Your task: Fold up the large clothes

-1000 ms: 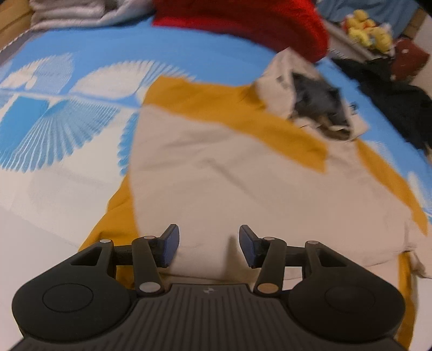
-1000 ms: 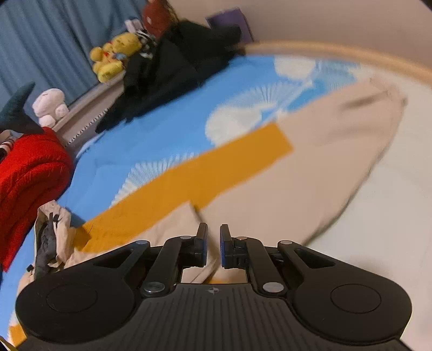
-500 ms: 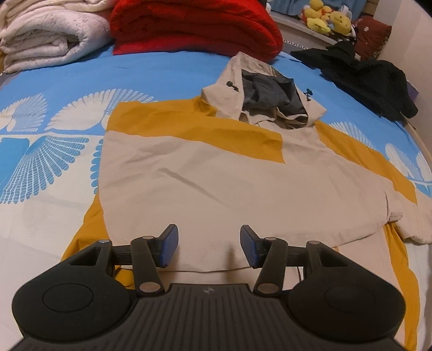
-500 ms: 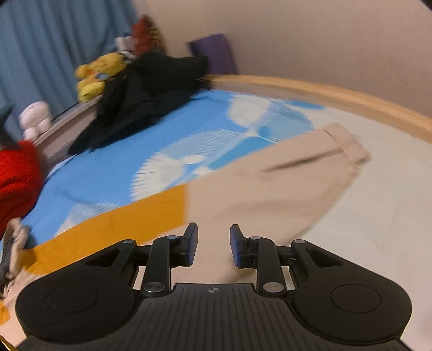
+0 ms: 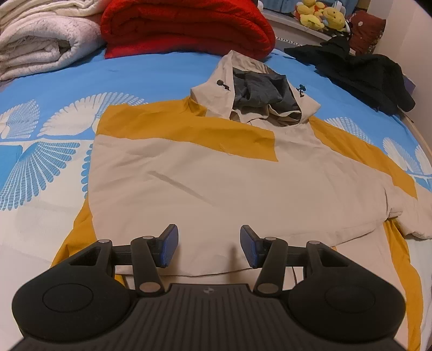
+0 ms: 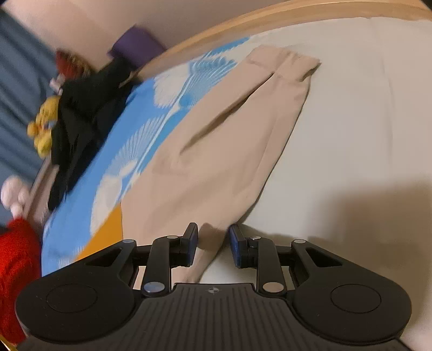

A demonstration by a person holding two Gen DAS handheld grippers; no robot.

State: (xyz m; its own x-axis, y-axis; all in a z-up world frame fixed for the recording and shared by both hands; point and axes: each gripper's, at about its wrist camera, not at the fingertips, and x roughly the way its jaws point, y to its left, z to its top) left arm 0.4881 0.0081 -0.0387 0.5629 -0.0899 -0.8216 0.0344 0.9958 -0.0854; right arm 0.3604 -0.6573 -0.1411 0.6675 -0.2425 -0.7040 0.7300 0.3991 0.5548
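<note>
Beige-and-mustard hooded cotton jacket (image 5: 216,183) is lying flat on blue fan-print bed sheet (image 5: 54,89). Left gripper (image 5: 209,247) is hovering over its near hem, jaws wide, empty. Right gripper (image 6: 213,244) is straddling beige sleeve (image 6: 229,140) edge w/ jaws part-open, gripping nothing.

A beige hooded jacket with mustard-yellow panels and a dark grey hood lining (image 5: 216,183) lies on a bright blue bedsheet printed with white fan shapes (image 5: 48,140). Behind it sit a red folded blanket (image 5: 186,27), a cream-white quilt (image 5: 40,40), black clothing (image 5: 364,73) and yellow plush toys (image 5: 321,16).
</note>
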